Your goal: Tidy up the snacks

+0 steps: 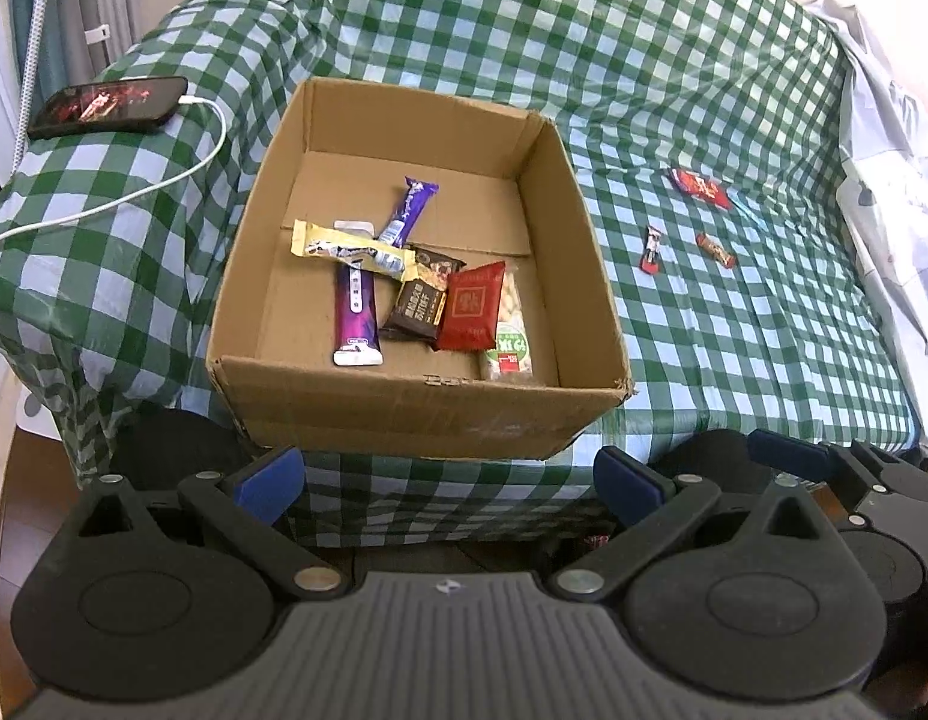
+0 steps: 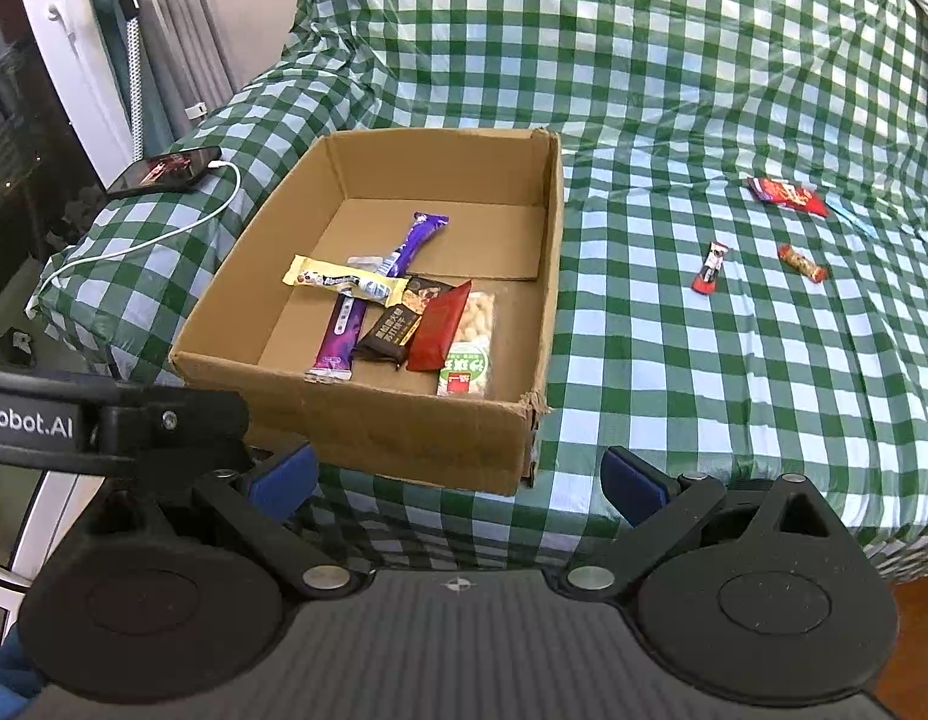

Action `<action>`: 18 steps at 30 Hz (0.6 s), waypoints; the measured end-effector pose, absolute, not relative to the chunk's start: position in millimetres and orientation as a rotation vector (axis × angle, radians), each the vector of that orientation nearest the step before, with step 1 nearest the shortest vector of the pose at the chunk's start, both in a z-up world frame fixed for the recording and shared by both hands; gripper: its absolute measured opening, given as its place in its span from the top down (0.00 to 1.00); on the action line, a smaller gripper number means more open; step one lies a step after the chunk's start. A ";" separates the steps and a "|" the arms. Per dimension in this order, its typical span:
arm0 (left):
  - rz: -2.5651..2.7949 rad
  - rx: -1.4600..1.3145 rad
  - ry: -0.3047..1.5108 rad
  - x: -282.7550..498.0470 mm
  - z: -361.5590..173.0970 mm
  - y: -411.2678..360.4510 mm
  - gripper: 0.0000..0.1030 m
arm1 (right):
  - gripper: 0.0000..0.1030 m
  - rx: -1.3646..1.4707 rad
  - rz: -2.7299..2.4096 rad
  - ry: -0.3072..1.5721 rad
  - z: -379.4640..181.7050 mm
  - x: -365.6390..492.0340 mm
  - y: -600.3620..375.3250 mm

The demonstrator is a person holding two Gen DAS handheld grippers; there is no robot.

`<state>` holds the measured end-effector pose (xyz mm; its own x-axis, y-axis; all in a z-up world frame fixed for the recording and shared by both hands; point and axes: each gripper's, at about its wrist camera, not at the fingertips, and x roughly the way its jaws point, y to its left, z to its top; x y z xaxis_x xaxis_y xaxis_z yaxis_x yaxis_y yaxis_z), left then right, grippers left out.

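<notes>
An open cardboard box (image 1: pixel 404 414) (image 2: pixel 368 420) sits on a green checked cloth. It holds several snacks: a purple bar (image 1: pixel 357 318), a yellow bar (image 1: pixel 344 249), a dark packet (image 1: pixel 417 306), a red packet (image 1: pixel 471 315) and a peanut packet (image 1: pixel 512 342). Three snacks lie on the cloth to the right: a red flat packet (image 2: pixel 785 195), a small red-white candy (image 2: pixel 710 269) and an orange candy (image 2: pixel 801 263). My left gripper (image 1: pixel 449 480) is open and empty, in front of the box. My right gripper (image 2: pixel 461 483) is open and empty, near the box's front right corner.
A phone (image 1: pixel 107 105) on a white charging cable (image 1: pixel 164 180) lies on the cloth left of the box. White plastic (image 1: pixel 896 180) bunches at the right edge. Curtains hang at the far left. The cloth's front edge (image 1: pixel 440 510) drops off just before the grippers.
</notes>
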<state>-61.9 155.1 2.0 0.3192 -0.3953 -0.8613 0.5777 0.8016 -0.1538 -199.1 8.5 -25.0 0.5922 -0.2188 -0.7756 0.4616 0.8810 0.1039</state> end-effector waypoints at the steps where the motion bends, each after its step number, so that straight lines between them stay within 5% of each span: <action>1: -0.645 0.197 1.067 -62.1 2.2 154.6 0.00 | 0.03 0.314 -0.404 0.852 -25.5 -199.6 8.0; 18: -0.649 0.209 1.072 -63.4 -0.4 151.2 0.00 | 0.03 0.358 -0.404 0.883 -33.9 -197.9 3.0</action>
